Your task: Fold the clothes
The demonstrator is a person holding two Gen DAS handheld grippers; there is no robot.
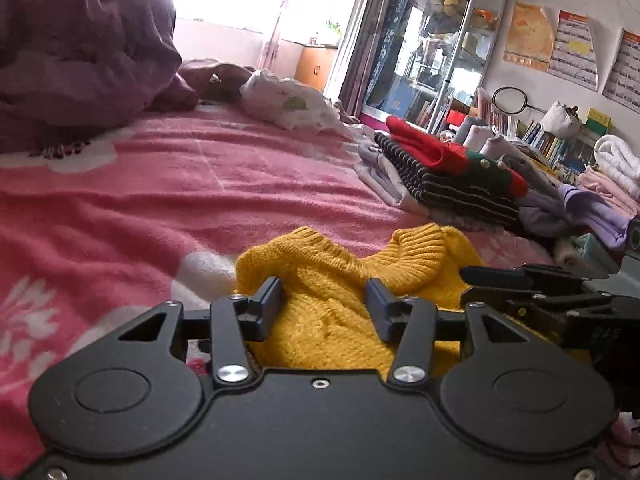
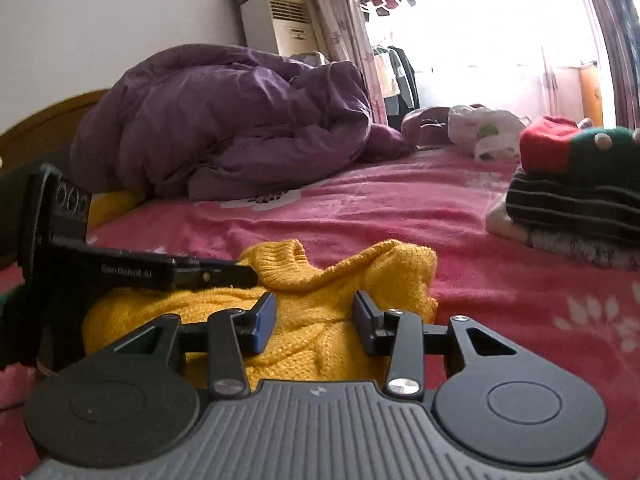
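Yellow knit sweater (image 1: 340,280) is bunched on the pink bed (image 1: 160,200), well short of the folded stack (image 1: 452,184). Left gripper (image 1: 326,306) and right gripper (image 2: 314,318) fingers are spread, knit between them, unpinched. Release after a fold is judged; regrasping needed next.

Far ahead of the hand-held gripper lies a purple duvet (image 2: 224,120) on the pink bed (image 1: 200,184) — beside it, a white plastic bag (image 1: 284,100); a glass cabinet (image 1: 436,48) stands further right.
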